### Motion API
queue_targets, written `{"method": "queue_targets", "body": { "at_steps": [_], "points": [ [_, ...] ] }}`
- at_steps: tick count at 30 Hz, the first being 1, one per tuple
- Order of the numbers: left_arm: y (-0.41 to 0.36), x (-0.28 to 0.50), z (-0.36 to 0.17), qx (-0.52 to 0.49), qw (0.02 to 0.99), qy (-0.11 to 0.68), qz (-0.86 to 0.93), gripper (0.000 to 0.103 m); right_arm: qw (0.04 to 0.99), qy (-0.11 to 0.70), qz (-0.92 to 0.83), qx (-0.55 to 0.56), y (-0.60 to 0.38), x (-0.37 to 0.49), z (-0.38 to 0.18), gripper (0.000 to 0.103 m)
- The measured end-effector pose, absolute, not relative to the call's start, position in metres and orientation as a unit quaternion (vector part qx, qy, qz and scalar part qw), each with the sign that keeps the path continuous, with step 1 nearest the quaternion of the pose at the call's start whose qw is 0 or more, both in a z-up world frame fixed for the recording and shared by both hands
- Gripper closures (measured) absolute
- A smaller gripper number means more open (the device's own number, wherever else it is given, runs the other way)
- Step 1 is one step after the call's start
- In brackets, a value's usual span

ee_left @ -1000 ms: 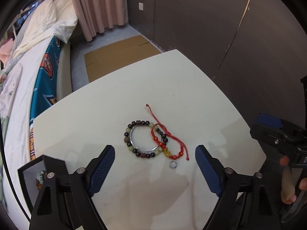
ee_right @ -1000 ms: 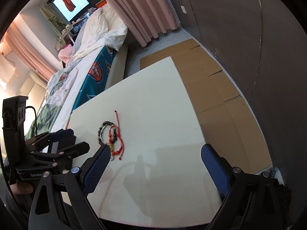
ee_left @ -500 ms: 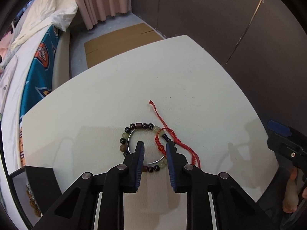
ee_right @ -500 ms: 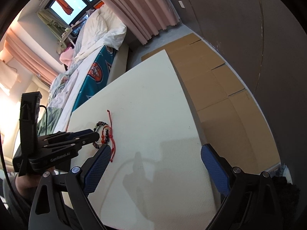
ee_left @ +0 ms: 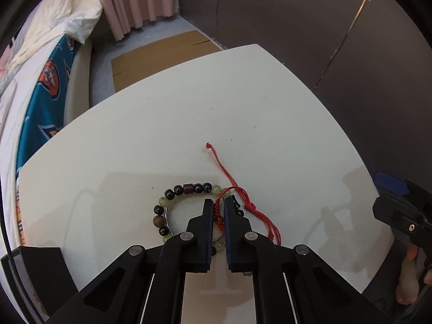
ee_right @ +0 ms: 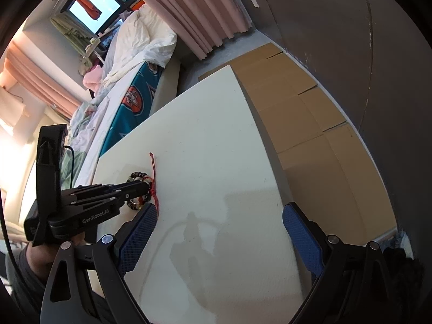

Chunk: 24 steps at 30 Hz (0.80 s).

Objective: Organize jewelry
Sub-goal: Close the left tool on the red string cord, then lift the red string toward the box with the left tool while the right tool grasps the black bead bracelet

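Observation:
A red cord bracelet [ee_left: 244, 205] lies across a beaded bracelet [ee_left: 172, 193] and a thin silver bangle [ee_left: 166, 216] on the white table [ee_left: 189, 108]. My left gripper [ee_left: 217, 205] is shut on the braided red part of the cord bracelet, down at the table top. A small silver ring [ee_left: 247, 273] peeks out under its right finger. In the right wrist view the left gripper [ee_right: 147, 186] pinches the red cord bracelet [ee_right: 154, 181] at the pile. My right gripper [ee_right: 220, 224] is open and empty, above the table's near side.
A black jewelry box [ee_left: 35, 275] sits at the table's near left corner. A bed [ee_left: 35, 62] runs along the table's left side. Flattened cardboard [ee_right: 297, 113] covers the floor to the right. A dark wall [ee_left: 324, 27] stands behind the table.
My left gripper has gone from wide open to shut on the red cord bracelet, moving forward and down onto the pile. The right gripper stayed open and drifted slightly.

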<state>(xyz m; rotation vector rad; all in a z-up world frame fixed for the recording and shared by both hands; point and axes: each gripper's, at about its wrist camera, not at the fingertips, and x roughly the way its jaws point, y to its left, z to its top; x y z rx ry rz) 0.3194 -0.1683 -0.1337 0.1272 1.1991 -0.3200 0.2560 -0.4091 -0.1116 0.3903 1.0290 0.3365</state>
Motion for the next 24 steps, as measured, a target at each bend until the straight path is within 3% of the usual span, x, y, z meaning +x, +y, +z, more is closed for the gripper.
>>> {"method": "queue_targets", "body": {
  "at_steps": [13,15,19,24],
  "points": [
    [-0.143,0.3,-0.082,0.02,0.839,0.521,-0.155,0.096,0.837,0.482,0.208,0.153,-0.369,0.267,-0.086,0.008],
    [-0.135,0.296,-0.074,0.01,0.845,0.513,-0.148,0.096,0.833,0.487,0.217,0.145,-0.358,0.271,-0.086,0.015],
    [-0.114,0.289,-0.06,-0.011,0.855,0.501,-0.136,0.096,0.826,0.498,0.229,0.132,-0.337,0.281,-0.09,0.018],
    [-0.09,0.284,-0.049,-0.026,0.863,0.491,-0.118,0.096,0.812,0.521,0.242,0.104,-0.31,0.295,-0.098,0.033]
  ]
}}
